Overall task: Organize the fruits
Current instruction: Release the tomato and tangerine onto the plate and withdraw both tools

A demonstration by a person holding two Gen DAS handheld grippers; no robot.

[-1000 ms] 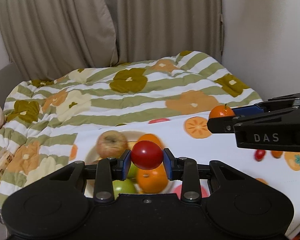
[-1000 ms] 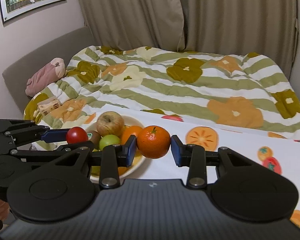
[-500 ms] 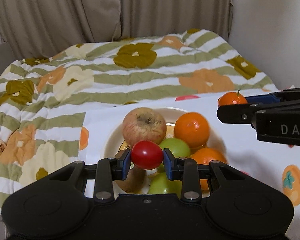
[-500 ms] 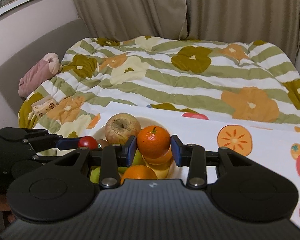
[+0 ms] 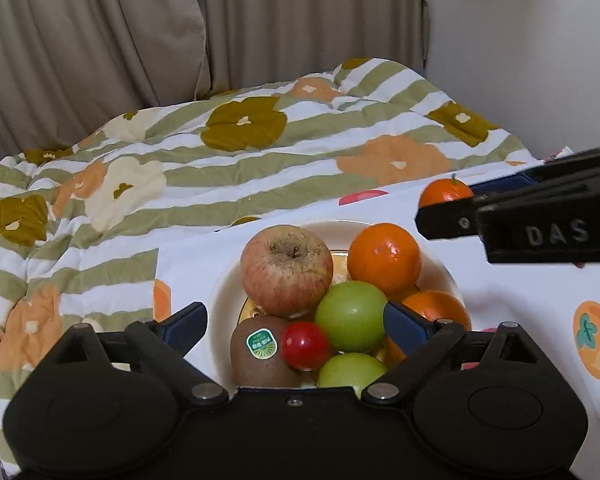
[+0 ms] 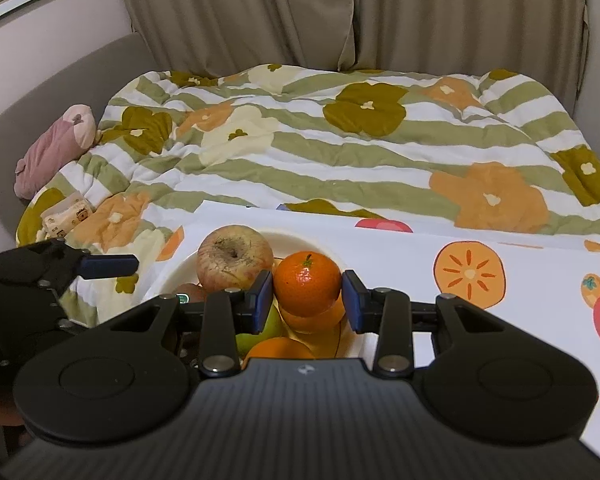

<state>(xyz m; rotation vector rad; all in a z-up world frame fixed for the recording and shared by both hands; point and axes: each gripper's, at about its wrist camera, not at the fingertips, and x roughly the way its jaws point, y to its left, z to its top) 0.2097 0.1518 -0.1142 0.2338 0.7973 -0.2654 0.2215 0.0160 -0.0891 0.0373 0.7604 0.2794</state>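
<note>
A cream bowl (image 5: 220, 304) holds an apple (image 5: 286, 270), a kiwi (image 5: 260, 354), green fruits (image 5: 352, 316) and oranges (image 5: 384, 256). A small red tomato (image 5: 305, 345) rests among them, between kiwi and green fruit. My left gripper (image 5: 296, 326) hangs over the bowl with its jaws opening wide, their pads clear of the tomato. My right gripper (image 6: 307, 296) is shut on a mandarin (image 6: 307, 282) just above the fruit in the bowl (image 6: 172, 276). The mandarin (image 5: 444, 194) and that gripper also show at the right of the left wrist view.
The bowl sits on a white fruit-print cloth (image 6: 500, 280) laid over a striped flowered quilt (image 6: 340, 152). A pink soft toy (image 6: 52, 148) and a small packet (image 6: 66, 216) lie at the left. Curtains (image 6: 340, 12) hang behind.
Both grippers came in over the bowl and sank toward it. The left jaws swung wide apart and the red tomato dropped from them into the bowl. The right still holds the mandarin.
</note>
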